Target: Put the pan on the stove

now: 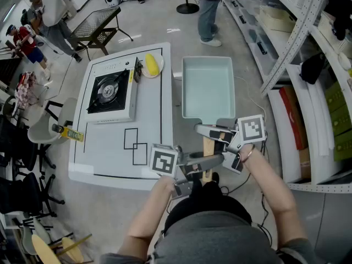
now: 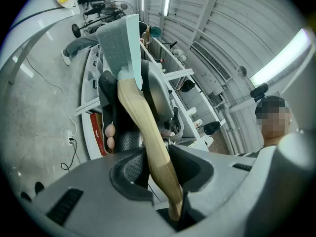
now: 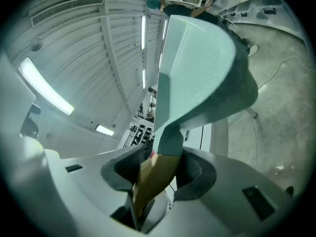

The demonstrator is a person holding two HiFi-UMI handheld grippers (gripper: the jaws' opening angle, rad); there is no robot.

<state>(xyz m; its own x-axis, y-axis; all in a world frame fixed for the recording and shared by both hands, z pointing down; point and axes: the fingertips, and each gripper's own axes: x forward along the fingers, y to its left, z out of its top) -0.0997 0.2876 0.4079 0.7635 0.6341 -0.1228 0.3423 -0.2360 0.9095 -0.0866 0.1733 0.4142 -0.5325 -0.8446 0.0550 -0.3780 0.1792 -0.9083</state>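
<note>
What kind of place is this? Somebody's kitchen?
Probably a lab or workshop, not a home kitchen: a portable stove sits on a white table marked with black outlines, and metal storage shelves line the right side.

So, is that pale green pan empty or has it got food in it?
Empty. The head view looks straight down into the pan and shows only its bare pale bottom.

A white bench point(image 1: 110, 158) carries a small plate point(image 1: 160, 70) at its far edge, with a yellow food item point(image 1: 151, 64) on it. Black square outlines point(image 1: 135, 144) mark the bench's near part. Metal shelving point(image 1: 308, 48) stands to the right, and a person in jeans point(image 1: 209, 10) stands beyond.
</note>
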